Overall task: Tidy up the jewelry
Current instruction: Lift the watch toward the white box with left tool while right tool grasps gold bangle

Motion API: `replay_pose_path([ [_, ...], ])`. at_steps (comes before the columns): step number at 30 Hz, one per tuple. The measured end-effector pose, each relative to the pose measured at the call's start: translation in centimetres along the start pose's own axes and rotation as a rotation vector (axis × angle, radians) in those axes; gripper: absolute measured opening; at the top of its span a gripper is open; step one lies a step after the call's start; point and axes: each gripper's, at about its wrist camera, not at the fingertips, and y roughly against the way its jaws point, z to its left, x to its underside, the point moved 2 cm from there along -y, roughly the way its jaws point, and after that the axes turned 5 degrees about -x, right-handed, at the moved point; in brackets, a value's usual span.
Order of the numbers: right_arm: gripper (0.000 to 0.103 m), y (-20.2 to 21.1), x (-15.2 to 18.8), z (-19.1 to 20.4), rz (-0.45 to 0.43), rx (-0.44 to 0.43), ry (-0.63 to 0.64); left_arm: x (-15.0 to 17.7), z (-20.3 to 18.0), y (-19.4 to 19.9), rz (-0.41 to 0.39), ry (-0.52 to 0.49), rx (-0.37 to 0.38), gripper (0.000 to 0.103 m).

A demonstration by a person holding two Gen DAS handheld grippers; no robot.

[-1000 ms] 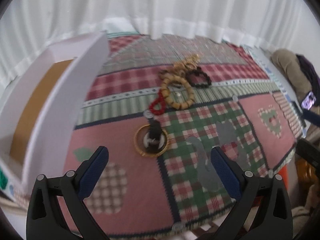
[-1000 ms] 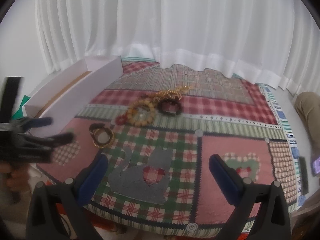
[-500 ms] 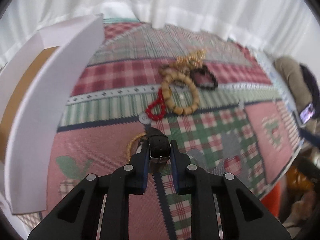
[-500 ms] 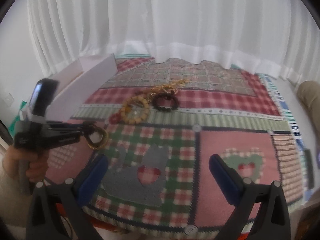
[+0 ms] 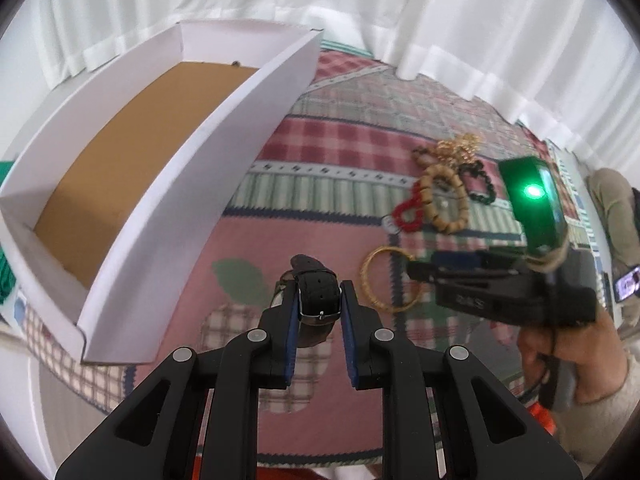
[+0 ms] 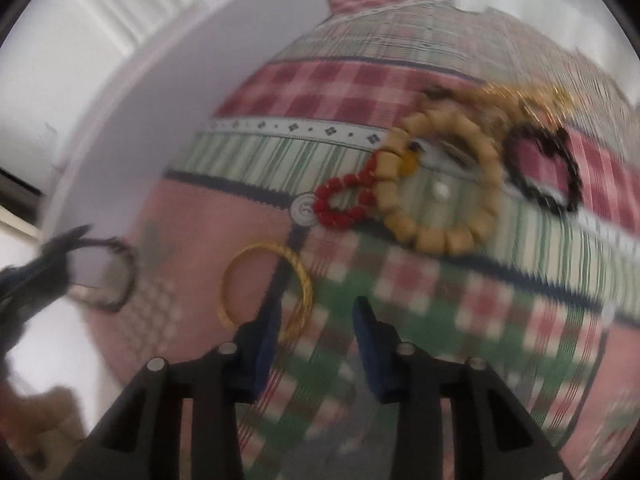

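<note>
My left gripper is shut on a black leather watch and holds it above the quilt, right of the white box. The watch also shows at the left in the right wrist view. My right gripper is partly open and empty, low over the quilt with its left finger at a gold bangle. The bangle lies beside the right gripper's body in the left wrist view. A wooden bead bracelet, a red bead loop, a black bead bracelet and a gold chain lie beyond.
The white box has a brown floor and stands at the quilt's left edge. White curtains hang behind. A person's knee and a phone are at the far right. The patchwork quilt covers the table.
My left gripper lifted the watch off the bangle and swung left toward the box. My right gripper moved down and left to the bangle and narrowed its opening.
</note>
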Motion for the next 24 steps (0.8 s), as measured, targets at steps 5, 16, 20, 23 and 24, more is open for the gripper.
replay_pose_path([
  [5,0.006,-1.5,-0.7,2.4,0.014,0.11,0.114,0.5,0.4,-0.2,0.012,0.008,0.003,0.018],
  [16,0.006,7.2,-3.9,5.8,-0.105,-0.01,0.114,-3.3,4.3,6.8,-0.096,0.063,0.068,0.018],
  [20,0.006,10.6,-7.5,9.0,-0.178,-0.081,0.139,-5.7,7.3,9.3,-0.155,0.088,0.031,0.018],
  [23,0.006,12.3,-10.2,12.0,-0.216,-0.119,0.17,-7.7,10.3,9.7,-0.184,0.123,-0.041,0.018],
  [24,0.006,12.1,-11.2,12.6,-0.225,-0.126,0.183,-8.1,11.0,9.5,-0.185,0.133,-0.053,0.018],
])
